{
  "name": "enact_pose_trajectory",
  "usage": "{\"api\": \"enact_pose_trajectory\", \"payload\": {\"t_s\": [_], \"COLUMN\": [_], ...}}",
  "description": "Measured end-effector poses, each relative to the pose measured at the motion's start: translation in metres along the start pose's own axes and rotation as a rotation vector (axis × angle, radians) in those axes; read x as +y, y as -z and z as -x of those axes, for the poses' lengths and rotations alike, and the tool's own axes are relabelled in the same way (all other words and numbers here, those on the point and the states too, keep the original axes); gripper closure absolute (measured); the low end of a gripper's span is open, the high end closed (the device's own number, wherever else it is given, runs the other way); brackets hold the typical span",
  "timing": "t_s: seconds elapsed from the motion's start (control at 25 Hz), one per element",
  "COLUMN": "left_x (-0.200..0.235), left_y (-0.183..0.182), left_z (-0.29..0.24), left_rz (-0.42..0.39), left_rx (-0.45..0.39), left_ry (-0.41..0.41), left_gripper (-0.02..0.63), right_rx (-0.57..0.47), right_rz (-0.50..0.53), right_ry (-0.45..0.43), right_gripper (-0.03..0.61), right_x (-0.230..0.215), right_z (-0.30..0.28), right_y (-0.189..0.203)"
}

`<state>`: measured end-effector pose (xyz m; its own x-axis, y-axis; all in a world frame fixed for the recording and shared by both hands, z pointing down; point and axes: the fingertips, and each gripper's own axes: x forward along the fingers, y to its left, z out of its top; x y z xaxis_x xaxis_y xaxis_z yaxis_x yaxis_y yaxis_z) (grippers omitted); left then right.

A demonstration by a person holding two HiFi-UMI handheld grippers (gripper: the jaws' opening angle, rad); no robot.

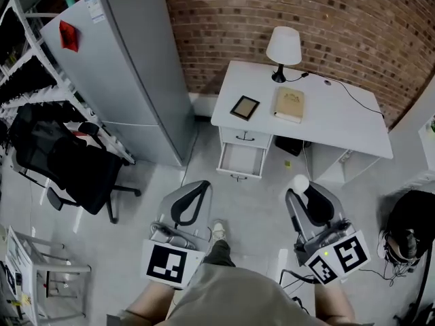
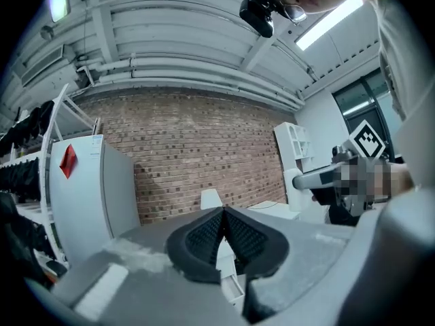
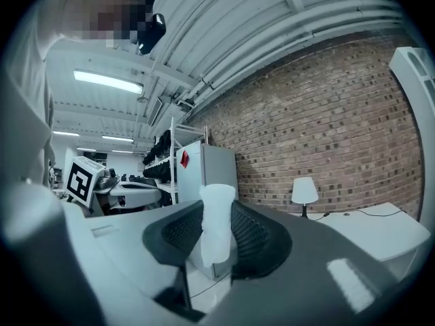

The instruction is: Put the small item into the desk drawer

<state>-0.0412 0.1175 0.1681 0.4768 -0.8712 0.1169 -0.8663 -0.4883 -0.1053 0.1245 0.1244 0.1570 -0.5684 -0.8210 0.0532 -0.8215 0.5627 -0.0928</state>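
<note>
My right claw [image 1: 302, 190] clamps a small white, round-topped tube [image 3: 217, 223] short of the open drawer [image 1: 241, 160]; left claw [image 2: 223, 212] closed, empty.

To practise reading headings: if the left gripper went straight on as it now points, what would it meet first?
Probably the white desk, about its open drawer: the left gripper's shut fingers frame that drawer, with the lamp just above. The floor before it looks free, though depth is unclear.
</note>
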Motion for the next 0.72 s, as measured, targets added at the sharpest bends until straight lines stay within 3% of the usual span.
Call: {"api": "enact_pose_trajectory", "payload": {"t_s": [0.24,0.48,0.72], "left_x": [0.061,0.113,0.149], "left_y": [0.009,0.019,0.039], "left_z": [-0.060,-0.126,-0.169], "left_rz": [0.024,0.043,0.039], "left_rx": [0.023,0.047,0.077], "left_ry": [0.033,0.087,0.127], "left_gripper": [0.611,0.612,0.612], "right_rx": [0.041,0.079,0.119], "right_rz": [-0.006,-0.128,-0.111], "right_ry": [0.030,0.067,0.100], "right_gripper": [0.453,0.453,0.453], "right_x": [-0.023,-0.053,-0.071], "right_z": [-0.081,-0.158,-0.216], "right_y": [-0.001,0.016,0.028]}}
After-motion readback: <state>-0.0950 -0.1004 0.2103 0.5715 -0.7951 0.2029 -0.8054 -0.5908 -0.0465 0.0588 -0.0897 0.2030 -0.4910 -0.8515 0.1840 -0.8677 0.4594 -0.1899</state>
